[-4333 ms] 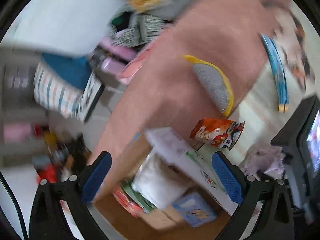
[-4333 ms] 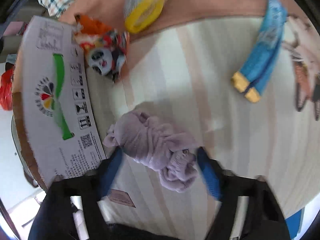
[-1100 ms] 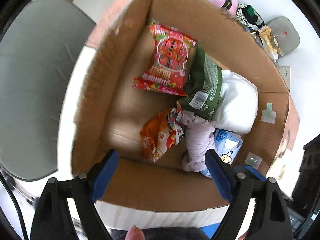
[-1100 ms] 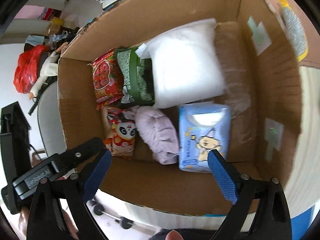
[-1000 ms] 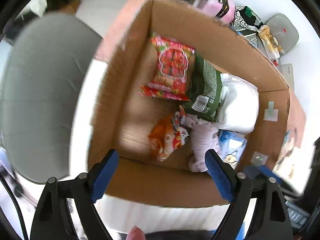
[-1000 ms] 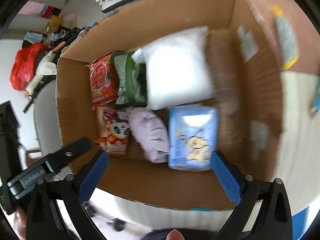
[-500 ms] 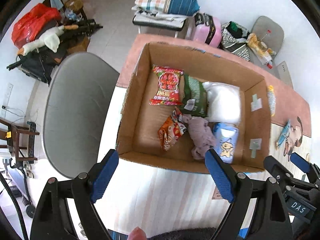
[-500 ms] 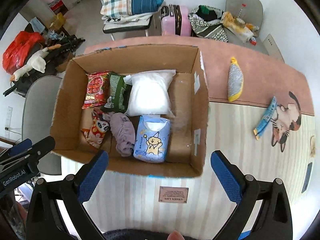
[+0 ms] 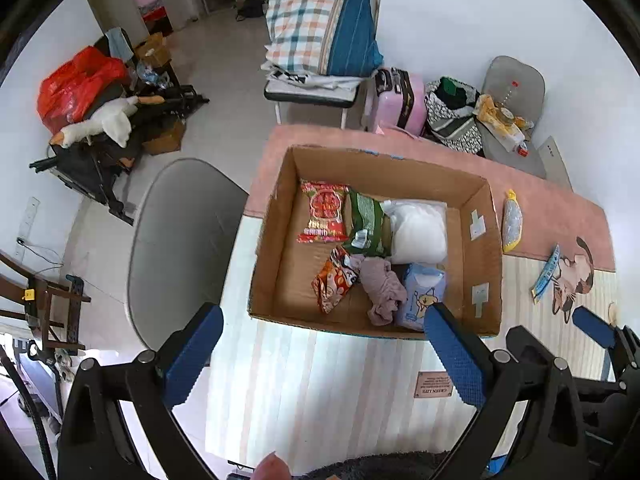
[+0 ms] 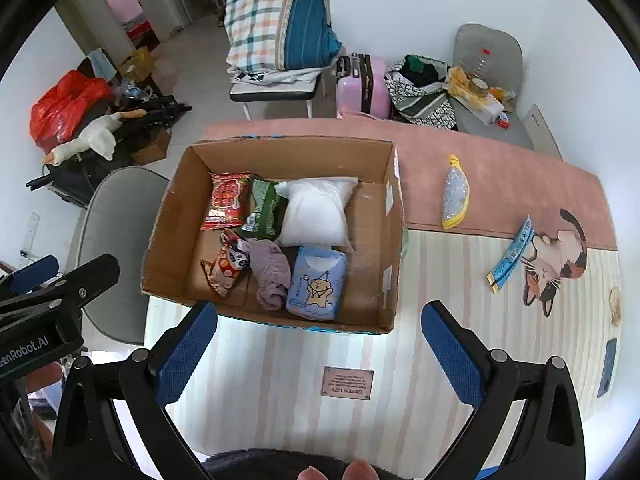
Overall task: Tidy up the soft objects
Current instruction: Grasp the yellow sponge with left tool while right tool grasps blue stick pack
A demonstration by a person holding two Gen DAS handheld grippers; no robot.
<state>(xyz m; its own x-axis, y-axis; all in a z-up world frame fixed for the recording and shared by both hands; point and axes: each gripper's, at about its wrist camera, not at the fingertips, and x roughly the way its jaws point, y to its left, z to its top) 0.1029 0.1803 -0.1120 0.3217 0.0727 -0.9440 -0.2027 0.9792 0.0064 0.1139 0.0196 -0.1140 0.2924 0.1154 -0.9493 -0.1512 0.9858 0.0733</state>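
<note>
An open cardboard box [image 10: 168, 208] [image 9: 486, 248] stands on the table. Inside lie a lilac cloth [image 10: 272, 272] [image 9: 382, 290], a blue tissue pack [image 10: 318, 284] [image 9: 422, 294], a white pillow bag [image 10: 316, 210] [image 9: 418, 232], a panda snack bag [image 10: 226, 266] [image 9: 336, 280], a green bag [image 10: 264, 210] and a red bag [image 10: 228, 200]. On the mat to the right lie a yellow-edged sponge [image 10: 454, 192] [image 9: 512, 220] and a blue tube [image 10: 512, 254] [image 9: 546, 274]. My left gripper [image 9: 320, 356] and right gripper [image 10: 320, 346] hang open and empty, high above the table's near edge.
A grey chair [image 10: 116, 248] stands left of the table. Beyond the table are a stool with folded bedding [image 10: 276, 20], a pink suitcase [image 10: 364, 84] and another chair with bags [image 10: 472, 80]. A small plaque [image 10: 348, 382] sits on the striped mat.
Both grippers have pulled up and back from close over the box to high above the table. The box contents have not moved in the last second.
</note>
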